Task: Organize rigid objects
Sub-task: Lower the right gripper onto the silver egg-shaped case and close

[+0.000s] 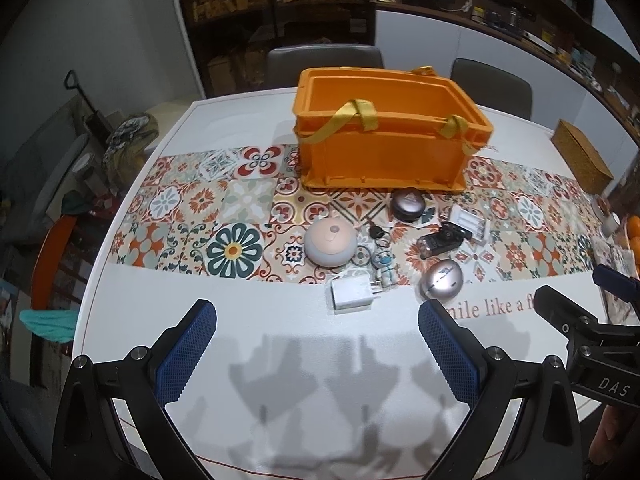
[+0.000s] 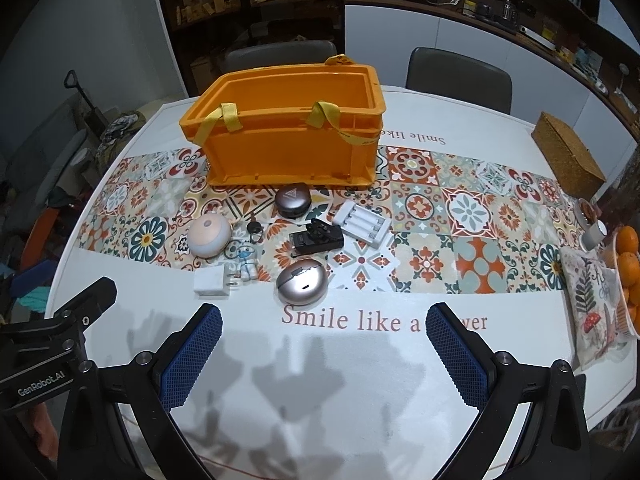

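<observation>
Clearly both tools, left tool (image 1: 316, 344) and right tool (image 2: 324, 346), hung open near the surface's front edge; best start with the nearest charger (image 1: 352, 290), then the crate (image 1: 384, 136).

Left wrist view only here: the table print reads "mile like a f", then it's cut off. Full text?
Observer: Right wrist shows the print as "Smile like a", then "wer". A finger of the right gripper hides the letters between.
Operator: Anything past the crate's right end?
Observer: A far print beside the orange crate, upside down, reading "Smile like".
Operator: Orange blob at my right edge?
Observer: Oranges, several in a pile.
</observation>
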The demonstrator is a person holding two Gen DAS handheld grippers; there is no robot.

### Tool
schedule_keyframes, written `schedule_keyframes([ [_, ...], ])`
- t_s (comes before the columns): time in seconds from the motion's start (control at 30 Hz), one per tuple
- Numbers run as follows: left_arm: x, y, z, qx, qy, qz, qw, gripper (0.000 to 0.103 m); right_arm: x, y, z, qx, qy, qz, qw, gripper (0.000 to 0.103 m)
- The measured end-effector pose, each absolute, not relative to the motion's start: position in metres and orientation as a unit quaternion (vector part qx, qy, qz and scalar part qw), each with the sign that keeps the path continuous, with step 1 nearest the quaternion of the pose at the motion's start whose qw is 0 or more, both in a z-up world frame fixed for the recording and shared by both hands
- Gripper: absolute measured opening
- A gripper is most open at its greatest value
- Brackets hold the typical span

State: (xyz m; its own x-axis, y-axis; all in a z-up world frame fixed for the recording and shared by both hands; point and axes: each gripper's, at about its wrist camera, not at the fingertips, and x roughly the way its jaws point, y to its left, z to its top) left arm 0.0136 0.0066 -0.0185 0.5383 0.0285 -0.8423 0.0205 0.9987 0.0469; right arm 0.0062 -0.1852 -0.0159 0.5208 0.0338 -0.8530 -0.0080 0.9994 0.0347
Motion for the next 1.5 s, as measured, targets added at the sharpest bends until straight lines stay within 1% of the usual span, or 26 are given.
schedule_keyframes([
  [0.4,0.028,0.014,-0.050,-0.008,0.509,0.050,0.859,0.103,0.046,-0.182,-0.050,0.011,0.514,0.066,0.855,0.103],
  [0.53,0.032,0.011,-0.061,-0.003,0.515,0.064,0.855,0.103,0.063,-0.179,-0.063,-0.010,0.520,0.084,0.850,0.103],
  [0.83,0.036,0.010,-0.093,-0.032,0.535,0.097,0.839,0.103,0.084,-0.171,-0.099,-0.039,0.538,0.117,0.834,0.101],
  [1.1,0.036,0.007,-0.118,-0.040,0.550,0.115,0.826,0.103,0.092,-0.168,-0.132,-0.047,0.559,0.137,0.816,0.096],
  [1.5,0.044,0.003,-0.143,-0.048,0.567,0.117,0.814,0.103,0.105,-0.161,-0.165,-0.065,0.569,0.149,0.806,0.086],
])
